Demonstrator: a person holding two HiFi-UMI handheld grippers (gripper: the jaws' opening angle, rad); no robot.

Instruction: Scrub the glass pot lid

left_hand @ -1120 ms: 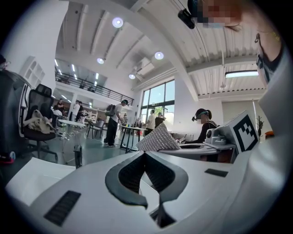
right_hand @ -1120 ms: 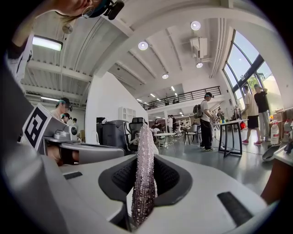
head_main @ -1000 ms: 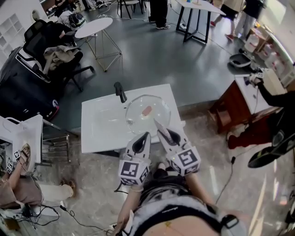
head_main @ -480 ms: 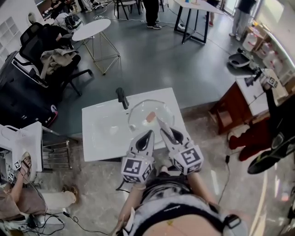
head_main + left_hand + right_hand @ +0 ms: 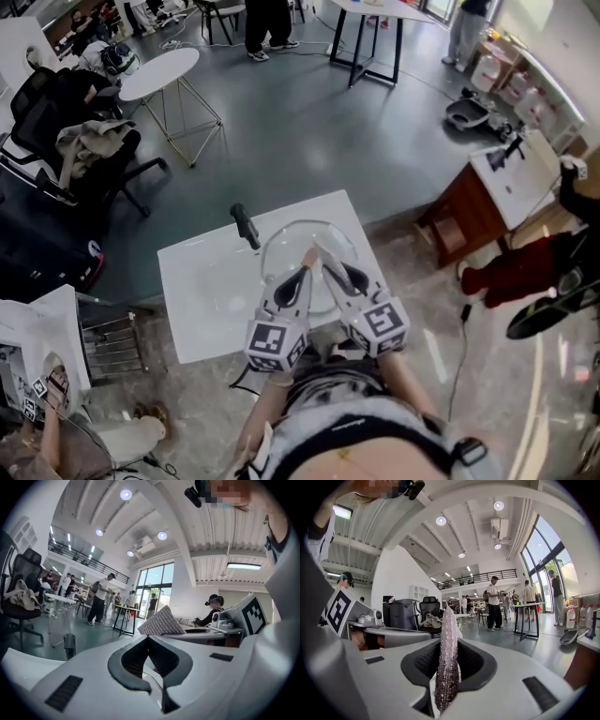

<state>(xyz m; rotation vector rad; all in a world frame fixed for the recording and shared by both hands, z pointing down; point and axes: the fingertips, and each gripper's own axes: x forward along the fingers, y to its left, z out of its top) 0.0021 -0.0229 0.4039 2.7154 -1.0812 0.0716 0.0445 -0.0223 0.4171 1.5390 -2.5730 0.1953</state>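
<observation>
Two tongs — left tongs [image 5: 302, 273], right tongs [image 5: 331, 271] — one glass pot lid [image 5: 281, 246], one scouring pad [image 5: 446, 658], one white worktop [image 5: 195, 305].

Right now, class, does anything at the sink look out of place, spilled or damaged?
Nothing stands out. The glass pot lid sits on the white sink and looks whole. No spill shows. The right gripper clamps a scouring pad, and the left gripper is shut and empty.

No words, numbers or brands can be read. Behind their fingers, the left gripper [image 5: 301, 271] and right gripper [image 5: 331, 268] bear only black-and-white square marker patterns [image 5: 272, 345]. Print on the person's clothing [image 5: 342, 426] is too small to read.
</observation>
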